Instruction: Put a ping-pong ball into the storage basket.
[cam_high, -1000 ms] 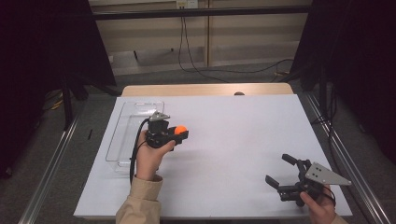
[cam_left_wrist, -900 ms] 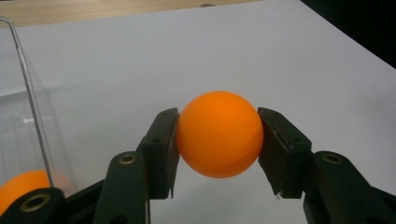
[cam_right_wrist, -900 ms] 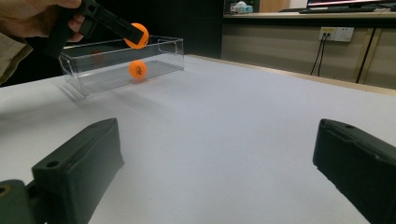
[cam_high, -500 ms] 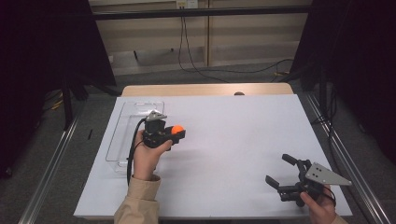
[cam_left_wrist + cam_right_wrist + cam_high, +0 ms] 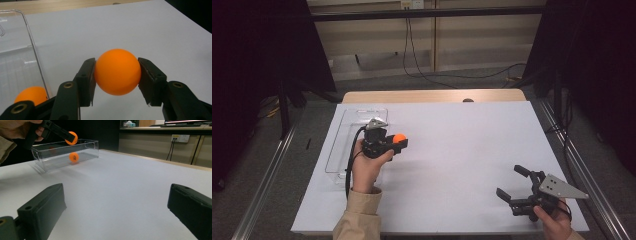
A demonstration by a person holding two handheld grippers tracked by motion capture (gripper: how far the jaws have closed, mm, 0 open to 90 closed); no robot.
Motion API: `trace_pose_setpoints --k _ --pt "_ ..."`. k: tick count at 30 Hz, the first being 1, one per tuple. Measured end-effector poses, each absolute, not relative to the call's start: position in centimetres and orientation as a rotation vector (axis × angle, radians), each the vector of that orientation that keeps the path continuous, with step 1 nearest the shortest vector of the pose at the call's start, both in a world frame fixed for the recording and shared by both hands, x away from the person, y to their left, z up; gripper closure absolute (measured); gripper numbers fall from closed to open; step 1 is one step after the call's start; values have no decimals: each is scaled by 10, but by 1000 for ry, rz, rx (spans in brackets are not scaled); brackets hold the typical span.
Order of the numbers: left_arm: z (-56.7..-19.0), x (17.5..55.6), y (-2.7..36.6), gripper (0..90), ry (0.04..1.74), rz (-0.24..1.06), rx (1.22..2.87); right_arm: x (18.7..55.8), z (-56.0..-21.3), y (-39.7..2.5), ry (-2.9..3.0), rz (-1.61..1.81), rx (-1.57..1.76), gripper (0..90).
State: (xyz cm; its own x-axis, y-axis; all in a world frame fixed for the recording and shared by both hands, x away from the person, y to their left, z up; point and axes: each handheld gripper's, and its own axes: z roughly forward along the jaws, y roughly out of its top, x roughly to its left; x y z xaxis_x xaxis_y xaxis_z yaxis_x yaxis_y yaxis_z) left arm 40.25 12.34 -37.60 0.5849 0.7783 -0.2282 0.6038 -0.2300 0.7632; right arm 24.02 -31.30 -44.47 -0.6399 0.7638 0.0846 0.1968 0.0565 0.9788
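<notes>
My left gripper [image 5: 399, 141] is shut on an orange ball [image 5: 399, 138], held above the white table just right of a clear plastic box [image 5: 343, 134]. Up close in the left gripper view, the ball [image 5: 117, 71] sits clamped between the two black jaws, with the box wall [image 5: 35, 51] to the left. A second orange ball [image 5: 31, 94] lies inside the box, also seen in the right gripper view [image 5: 73, 157]. My right gripper [image 5: 515, 184] rests open near the table's front right corner with nothing between its jaws. From there the held ball [image 5: 71, 137] hangs over the box [image 5: 56, 153].
A white sheet [image 5: 462, 150] covers the table, with a wooden strip [image 5: 432, 96] along the far edge. Metal rails [image 5: 267, 170] run down both sides. Cables trail on the floor behind the table.
My left gripper has carried the orange ball slightly left and toward the box. The right gripper has stayed in place, open.
</notes>
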Motion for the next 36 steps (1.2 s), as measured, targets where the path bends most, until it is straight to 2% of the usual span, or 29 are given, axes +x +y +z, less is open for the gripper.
trace_pose_setpoints --k 36 --pt "-373 403 140 508 1144 299 1932 240 -445 -312 1878 1619 961 11"
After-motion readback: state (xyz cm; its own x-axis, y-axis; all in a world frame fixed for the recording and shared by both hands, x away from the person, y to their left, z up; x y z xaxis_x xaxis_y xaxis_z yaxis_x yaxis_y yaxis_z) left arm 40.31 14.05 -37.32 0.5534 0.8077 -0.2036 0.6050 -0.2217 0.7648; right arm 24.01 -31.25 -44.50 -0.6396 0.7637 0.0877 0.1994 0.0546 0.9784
